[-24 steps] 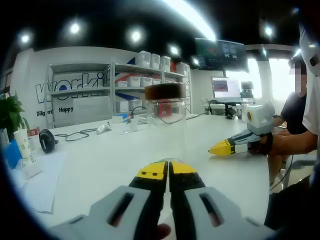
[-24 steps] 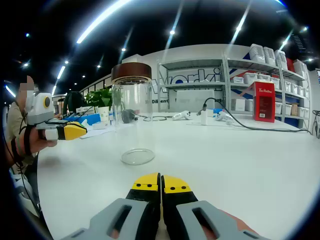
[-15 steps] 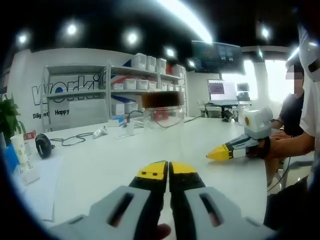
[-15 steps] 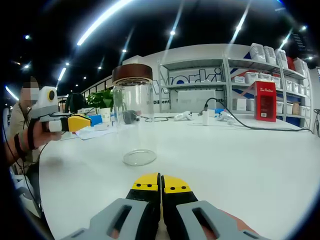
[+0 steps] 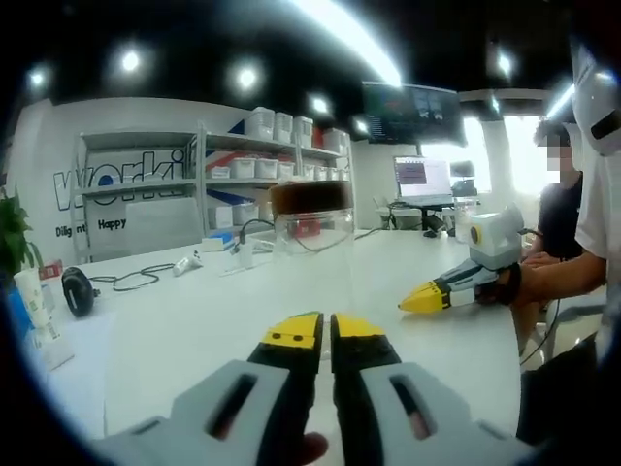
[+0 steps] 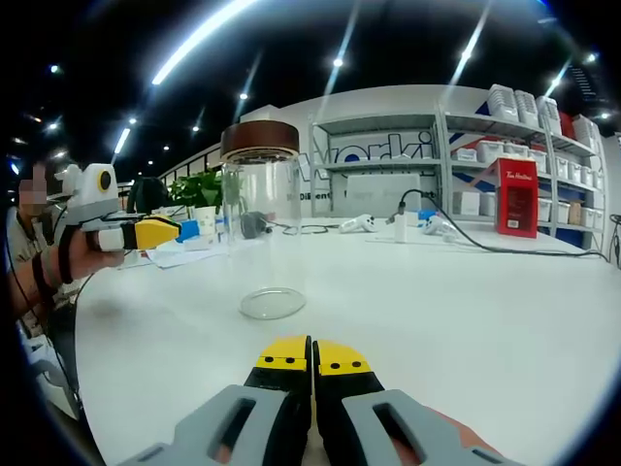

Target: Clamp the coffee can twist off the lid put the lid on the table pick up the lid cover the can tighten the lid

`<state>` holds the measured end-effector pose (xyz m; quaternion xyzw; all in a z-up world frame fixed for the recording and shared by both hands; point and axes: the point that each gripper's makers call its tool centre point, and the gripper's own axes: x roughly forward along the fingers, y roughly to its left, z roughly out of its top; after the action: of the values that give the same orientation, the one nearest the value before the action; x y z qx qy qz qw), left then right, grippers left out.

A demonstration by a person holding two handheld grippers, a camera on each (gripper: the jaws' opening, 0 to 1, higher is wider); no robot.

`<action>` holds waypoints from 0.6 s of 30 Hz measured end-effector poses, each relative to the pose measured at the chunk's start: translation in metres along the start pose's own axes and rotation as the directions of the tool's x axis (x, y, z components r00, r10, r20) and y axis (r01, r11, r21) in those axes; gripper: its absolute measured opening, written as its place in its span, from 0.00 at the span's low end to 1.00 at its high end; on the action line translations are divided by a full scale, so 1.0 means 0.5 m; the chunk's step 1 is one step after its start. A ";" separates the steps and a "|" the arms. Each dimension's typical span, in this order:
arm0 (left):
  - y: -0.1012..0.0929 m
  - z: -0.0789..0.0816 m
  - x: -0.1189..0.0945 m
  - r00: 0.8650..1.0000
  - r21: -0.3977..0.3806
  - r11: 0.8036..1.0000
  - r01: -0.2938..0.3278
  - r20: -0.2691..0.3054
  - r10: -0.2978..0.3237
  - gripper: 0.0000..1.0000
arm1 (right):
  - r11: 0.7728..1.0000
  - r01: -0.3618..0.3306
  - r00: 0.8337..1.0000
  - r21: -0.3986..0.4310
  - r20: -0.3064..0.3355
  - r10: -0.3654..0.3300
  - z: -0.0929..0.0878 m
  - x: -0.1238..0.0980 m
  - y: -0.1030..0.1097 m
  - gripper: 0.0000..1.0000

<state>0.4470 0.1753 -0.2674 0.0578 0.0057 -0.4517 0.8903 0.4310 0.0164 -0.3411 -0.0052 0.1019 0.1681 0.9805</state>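
White table [image 6: 466, 291], shelving [image 6: 485, 165] along lettered wall, ceiling strip lights, possibly bright window [image 5: 529, 146].

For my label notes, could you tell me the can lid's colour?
Dark brown lid; the right gripper view shows it best.

Left gripper [image 5: 325, 328] closed, empty; lidded coffee can [image 5: 312, 248] upright ahead on table [image 5: 175, 320].

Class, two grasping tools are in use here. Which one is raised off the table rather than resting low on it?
The left tool, seen from the right gripper view: it hovers in the air beside the glass can. The right tool sits low, near the white tabletop.
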 end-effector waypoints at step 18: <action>0.005 -0.005 0.004 1.000 0.009 1.000 0.025 -0.003 -0.025 0.00 | 1.000 -0.002 1.000 -0.003 -0.004 0.002 -0.001 0.001 0.001 0.00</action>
<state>0.4500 0.1754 -0.2697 0.0623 0.0056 -0.4629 0.8842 0.4314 0.0170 -0.3415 -0.0070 0.1034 0.1691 0.9801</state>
